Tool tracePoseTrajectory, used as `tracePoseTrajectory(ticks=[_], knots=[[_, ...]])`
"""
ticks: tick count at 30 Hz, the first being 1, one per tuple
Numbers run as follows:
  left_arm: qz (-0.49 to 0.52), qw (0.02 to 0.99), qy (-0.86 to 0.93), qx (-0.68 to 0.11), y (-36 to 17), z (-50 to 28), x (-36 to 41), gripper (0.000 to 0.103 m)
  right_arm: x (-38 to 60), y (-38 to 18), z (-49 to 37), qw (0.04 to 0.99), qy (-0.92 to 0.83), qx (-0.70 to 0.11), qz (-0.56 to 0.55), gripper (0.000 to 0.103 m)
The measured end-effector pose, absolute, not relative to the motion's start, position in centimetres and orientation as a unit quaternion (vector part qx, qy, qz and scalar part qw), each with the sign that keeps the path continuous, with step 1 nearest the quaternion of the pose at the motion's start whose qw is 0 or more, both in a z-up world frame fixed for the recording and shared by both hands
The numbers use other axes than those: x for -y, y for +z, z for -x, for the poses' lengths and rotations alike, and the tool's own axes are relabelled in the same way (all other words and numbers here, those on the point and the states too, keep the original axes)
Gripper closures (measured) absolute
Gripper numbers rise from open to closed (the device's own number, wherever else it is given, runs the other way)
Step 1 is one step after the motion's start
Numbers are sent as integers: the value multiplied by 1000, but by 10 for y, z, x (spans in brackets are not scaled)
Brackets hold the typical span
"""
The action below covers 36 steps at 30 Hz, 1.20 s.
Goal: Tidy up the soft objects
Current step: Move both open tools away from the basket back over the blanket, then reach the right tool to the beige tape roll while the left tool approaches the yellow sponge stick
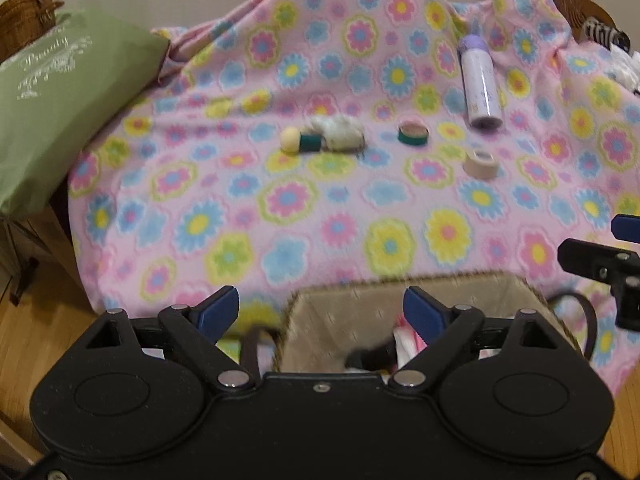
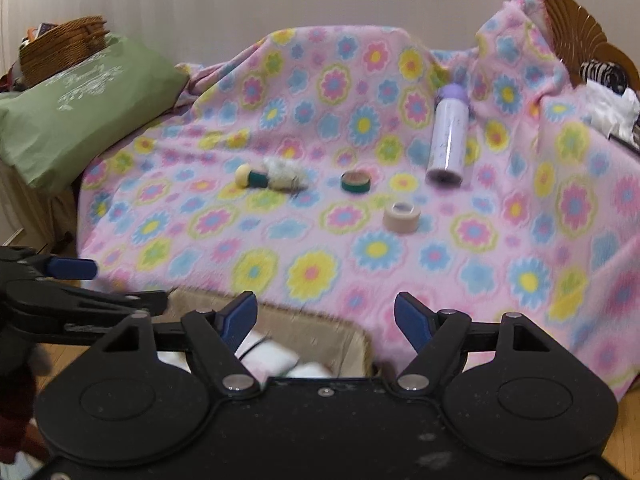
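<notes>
Blue pads on both of my tongs are spread wide and pinching nothing. My left gripper [image 1: 321,311] hangs over the near edge of the bed with its jaws apart, above a tan fabric basket [image 1: 340,320] that already has some pink-and-white soft stuff [image 1: 406,340] sitting in it. My right gripper [image 2: 325,318] is just beside it, jaws also apart and empty, over the same basket.

Out on the pink flower-print blanket [image 2: 280,240] the leftovers are spread around: a fluffy whitish soft toy [image 2: 284,178] touching a little green-and-cream peg thing [image 2: 250,178], a green round tin [image 2: 355,183] near it, a beige tape roll [image 2: 401,218] closer to me, and a lavender bottle [image 2: 448,136] lying further back.

Room-wise, a green pillow [image 2: 80,108] with white lettering sits on the left with a wicker basket [image 2: 64,48] behind it, plain pale wall behind, wood floor [image 1: 36,320] below. Everything's a bit blurry.
</notes>
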State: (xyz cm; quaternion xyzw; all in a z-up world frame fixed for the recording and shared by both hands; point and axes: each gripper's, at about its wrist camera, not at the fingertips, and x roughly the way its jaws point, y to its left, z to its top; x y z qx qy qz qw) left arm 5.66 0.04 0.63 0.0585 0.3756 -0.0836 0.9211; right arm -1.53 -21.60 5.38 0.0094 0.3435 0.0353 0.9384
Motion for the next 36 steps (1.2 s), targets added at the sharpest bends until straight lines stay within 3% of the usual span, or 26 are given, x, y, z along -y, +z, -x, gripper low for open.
tracePoseTrajectory(ticks=[10,20,26,30,32,36], knots=[[-58,932,-65,-352,-4,-121,-9,15,234,34,-57,947,-4,-322,17,25],[-76,938,-50,-335,-30,-176,-8,13,249,-1,-120,945,-48,-323,12,9],[-103,936,-73,-327,-34,-190,4,10,253,-14,-141,936,-36,-350,-1,9],[-121,937,-74,-320,-36,-202,8,6,255,-21,-152,928,-15,-374,0,15],[-122,936,-74,-323,-39,-208,8,6,256,-25,-158,923,-6,-384,1,27],[-114,932,-78,-335,-47,-220,6,6,257,-28,-168,923,-4,-385,28,31]])
